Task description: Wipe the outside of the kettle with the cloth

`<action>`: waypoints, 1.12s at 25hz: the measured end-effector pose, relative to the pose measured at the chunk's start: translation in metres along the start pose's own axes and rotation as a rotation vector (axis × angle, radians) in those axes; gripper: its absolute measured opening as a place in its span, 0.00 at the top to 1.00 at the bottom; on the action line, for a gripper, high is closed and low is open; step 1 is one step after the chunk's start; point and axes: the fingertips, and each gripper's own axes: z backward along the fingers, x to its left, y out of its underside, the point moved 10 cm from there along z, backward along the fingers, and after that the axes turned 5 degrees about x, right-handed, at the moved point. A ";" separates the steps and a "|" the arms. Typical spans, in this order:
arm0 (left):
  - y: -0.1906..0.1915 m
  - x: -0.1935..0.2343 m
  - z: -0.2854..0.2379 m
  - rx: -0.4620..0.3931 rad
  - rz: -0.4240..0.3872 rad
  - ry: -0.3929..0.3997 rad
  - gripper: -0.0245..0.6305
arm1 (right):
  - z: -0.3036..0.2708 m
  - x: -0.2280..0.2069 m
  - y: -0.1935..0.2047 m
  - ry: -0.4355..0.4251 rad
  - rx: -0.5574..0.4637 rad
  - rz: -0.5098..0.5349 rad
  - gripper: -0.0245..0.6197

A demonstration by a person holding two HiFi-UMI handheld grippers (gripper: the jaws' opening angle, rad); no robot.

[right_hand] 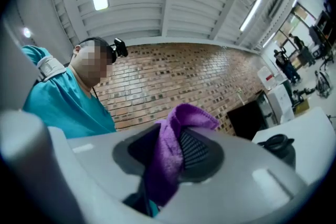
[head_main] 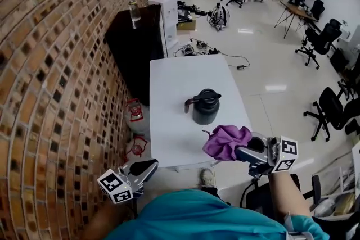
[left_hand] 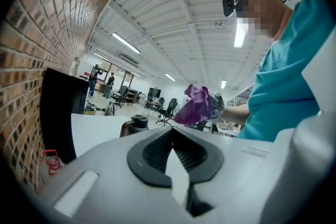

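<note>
A dark kettle (head_main: pixel 205 107) with a brown handle stands on the white table (head_main: pixel 174 81); it also shows small in the left gripper view (left_hand: pixel 135 125) and at the lower right of the right gripper view (right_hand: pixel 278 145). My right gripper (head_main: pixel 243 150) is shut on a purple cloth (head_main: pixel 225 141), lifted near the table's front right corner; the cloth (right_hand: pixel 170 157) hangs between its pads. My left gripper (head_main: pixel 147 166) is shut and empty, off the table's front left corner, pointing about level. The held cloth (left_hand: pixel 197 105) is seen from the left gripper too.
A brick wall (head_main: pixel 50 64) runs along the left. A black cabinet (head_main: pixel 135 42) with a bottle and a water dispenser (head_main: pixel 163 3) stand behind the table. Red-capped jugs (head_main: pixel 135 112) sit on the floor by the wall. Office chairs (head_main: pixel 329 109) and cables lie to the right.
</note>
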 end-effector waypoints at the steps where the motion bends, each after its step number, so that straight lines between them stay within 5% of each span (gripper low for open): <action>1: 0.008 -0.010 0.014 0.008 0.008 0.009 0.96 | -0.005 0.020 0.005 0.021 -0.003 -0.001 0.80; 11: 0.030 -0.102 0.078 -0.003 0.022 -0.002 0.96 | 0.028 0.150 0.041 0.199 0.054 0.042 0.80; 22: 0.066 -0.247 0.028 -0.084 0.135 -0.052 0.96 | 0.158 0.206 0.088 0.262 0.104 0.013 0.80; 28: 0.059 -0.263 0.037 -0.055 0.096 -0.082 0.96 | 0.169 0.214 0.097 0.324 0.113 0.047 0.81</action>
